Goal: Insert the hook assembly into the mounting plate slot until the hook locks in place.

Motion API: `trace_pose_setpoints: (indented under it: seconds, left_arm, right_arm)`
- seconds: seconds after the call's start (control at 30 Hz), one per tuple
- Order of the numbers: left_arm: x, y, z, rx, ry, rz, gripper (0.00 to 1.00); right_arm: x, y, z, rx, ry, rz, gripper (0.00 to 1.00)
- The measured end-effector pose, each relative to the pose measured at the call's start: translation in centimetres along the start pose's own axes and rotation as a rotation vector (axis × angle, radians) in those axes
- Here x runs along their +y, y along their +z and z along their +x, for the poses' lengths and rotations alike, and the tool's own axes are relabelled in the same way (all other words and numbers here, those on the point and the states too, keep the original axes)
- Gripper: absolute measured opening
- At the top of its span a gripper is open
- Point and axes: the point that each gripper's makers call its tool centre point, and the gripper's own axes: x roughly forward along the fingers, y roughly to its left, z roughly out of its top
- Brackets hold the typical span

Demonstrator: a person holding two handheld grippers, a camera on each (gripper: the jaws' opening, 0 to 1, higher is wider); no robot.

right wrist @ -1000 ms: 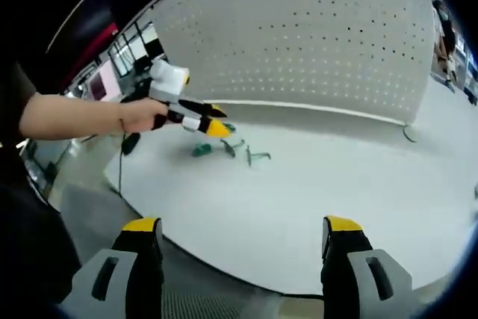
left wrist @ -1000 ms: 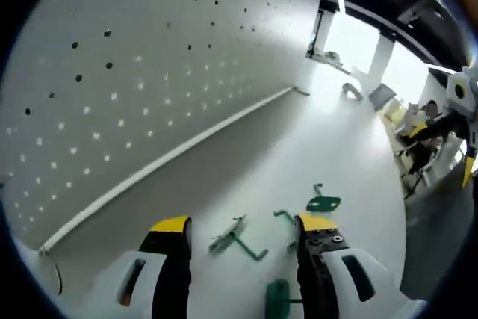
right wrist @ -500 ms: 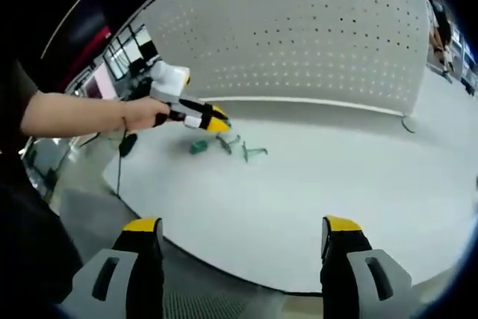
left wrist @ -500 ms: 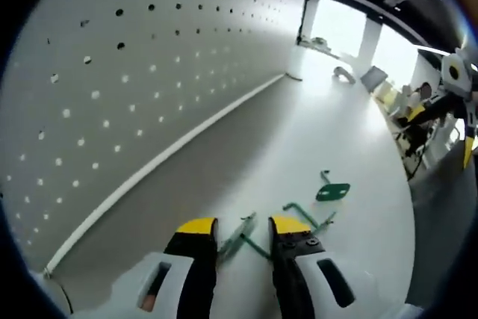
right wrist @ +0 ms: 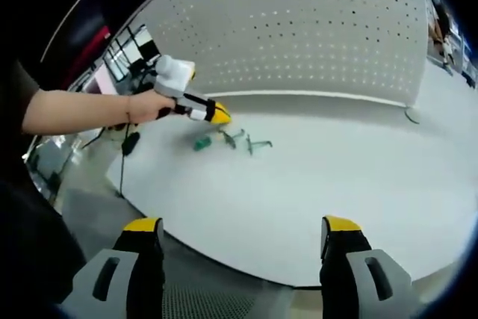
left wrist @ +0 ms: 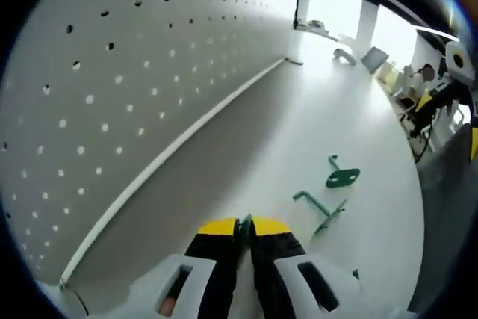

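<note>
My left gripper is shut, and a thin green sliver of a hook piece shows between its yellow tips. Just right of it on the white table lie a green wire hook and a small green mounting plate. In the right gripper view a hand holds the left gripper low over the green parts: a small block and two hook pieces. My right gripper hangs open, nothing in it, off the table's near edge and far from the parts.
A white perforated wall panel stands along the back of the table. A cable loop lies at the far end. Desks and windows sit beyond the table's ends.
My left gripper's jaws have gone from wide open to shut around the green hook piece and pushed forward. The right gripper has stayed open and nearly still.
</note>
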Motion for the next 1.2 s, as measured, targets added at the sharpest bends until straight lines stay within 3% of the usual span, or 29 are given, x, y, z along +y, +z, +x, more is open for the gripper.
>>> trace_pose_setpoints:
  seconds: [0.2,0.73,0.87,1.0,1.2]
  left_arm:
    - [-0.2,0.0,-0.4,0.002,0.001,-0.055,0.04]
    - [0.0,1.5,-2.5,-0.067,0.047,-0.082,0.02]
    - [-1.7,2.8,-3.5,-0.123,0.016,-0.161,0.02]
    - [-2.8,3.2,-4.0,-0.127,0.017,-0.117,0.02]
    - [-4.8,4.2,-5.9,-0.165,-0.016,-0.150,0.02]
  right_arm:
    - [0.0,0.1,0.1,-0.003,0.004,-0.002,0.88]
    - [0.2,0.7,0.0,-0.022,0.007,-0.021,0.87]
    - [0.2,0.7,-0.1,-0.030,-0.003,-0.023,0.87]
    - [0.5,0.9,-0.4,-0.038,0.001,-0.030,0.87]
    - [1.0,1.2,-0.6,-0.046,0.011,-0.045,0.88]
